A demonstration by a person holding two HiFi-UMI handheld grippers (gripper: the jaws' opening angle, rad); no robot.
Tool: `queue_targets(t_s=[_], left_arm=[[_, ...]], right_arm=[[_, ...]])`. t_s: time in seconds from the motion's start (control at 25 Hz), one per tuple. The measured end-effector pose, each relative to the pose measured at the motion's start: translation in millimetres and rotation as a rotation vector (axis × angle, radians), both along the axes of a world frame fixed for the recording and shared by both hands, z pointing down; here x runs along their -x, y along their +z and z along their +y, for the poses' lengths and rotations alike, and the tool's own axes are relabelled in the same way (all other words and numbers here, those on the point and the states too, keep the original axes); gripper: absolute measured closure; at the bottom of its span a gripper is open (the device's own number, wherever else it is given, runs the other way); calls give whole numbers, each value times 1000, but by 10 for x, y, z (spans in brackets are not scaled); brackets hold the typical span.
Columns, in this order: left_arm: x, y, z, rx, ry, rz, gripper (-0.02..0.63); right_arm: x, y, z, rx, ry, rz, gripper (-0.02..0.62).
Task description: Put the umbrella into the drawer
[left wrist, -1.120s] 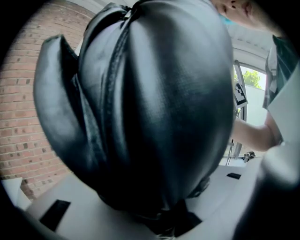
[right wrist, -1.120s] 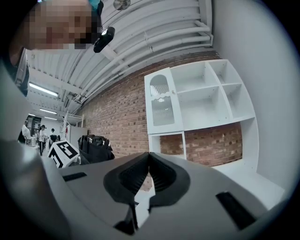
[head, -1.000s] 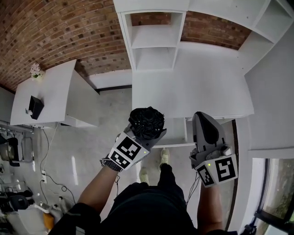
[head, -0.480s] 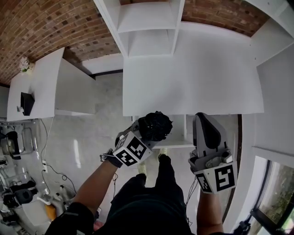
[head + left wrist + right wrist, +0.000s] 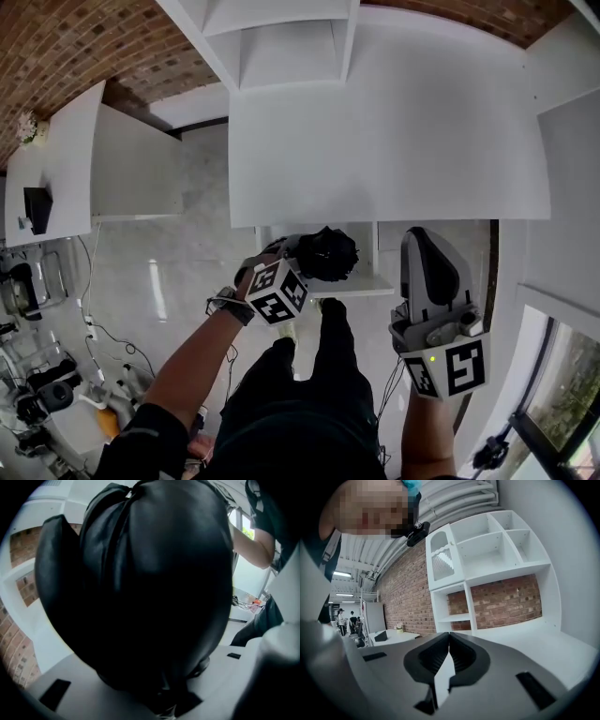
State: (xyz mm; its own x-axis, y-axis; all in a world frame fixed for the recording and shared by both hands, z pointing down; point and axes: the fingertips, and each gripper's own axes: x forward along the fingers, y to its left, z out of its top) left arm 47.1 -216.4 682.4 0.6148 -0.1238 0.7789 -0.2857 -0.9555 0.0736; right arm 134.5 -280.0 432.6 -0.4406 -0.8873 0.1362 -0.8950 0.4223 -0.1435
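Observation:
A black folded umbrella [image 5: 328, 253] is bunched between the jaws of my left gripper [image 5: 307, 268], which is shut on it and points steeply down. The umbrella hangs over the left part of the open white drawer [image 5: 364, 287] under the front edge of the white desk [image 5: 384, 131]. In the left gripper view the umbrella [image 5: 150, 583] fills almost the whole picture and hides the fingertips. My right gripper [image 5: 424, 246] is held level to the right of the drawer. In its own view the right gripper [image 5: 449, 635] has its jaw tips together with nothing in them.
A white shelf unit [image 5: 281, 42] rises at the back of the desk against a brick wall. A low white table [image 5: 66, 155] with a black object [image 5: 37, 208] stands at the left. Cables lie on the floor [image 5: 94, 337]. A window [image 5: 562, 412] is at the right.
My left gripper has come down with the umbrella, from in front of the desk to just over the open drawer. The right gripper has sunk a little and stays shut.

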Motion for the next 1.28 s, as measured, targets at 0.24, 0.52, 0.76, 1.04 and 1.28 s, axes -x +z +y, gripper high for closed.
queue_targets(t_s=[0.24,0.52,0.76,1.04,1.28], left_arm=[[-72,415,86,54,43,-62,396],[-92,836,149,120,82,-161,396],[-42,1225,199,178,126,-255,394],[-67,1560,336,242,168,-299,394],[3,1851,481,285,220,-364,391]], right_arm=[[-120,183,-63,11,6,-9,591],[-118,455,-126,32,-15,-23,591],[-114,670,-117,97,-38,-29,591],[-191,769,-184,84,-56,-2,592],[-249,894,-200,137,-41,-27,591]])
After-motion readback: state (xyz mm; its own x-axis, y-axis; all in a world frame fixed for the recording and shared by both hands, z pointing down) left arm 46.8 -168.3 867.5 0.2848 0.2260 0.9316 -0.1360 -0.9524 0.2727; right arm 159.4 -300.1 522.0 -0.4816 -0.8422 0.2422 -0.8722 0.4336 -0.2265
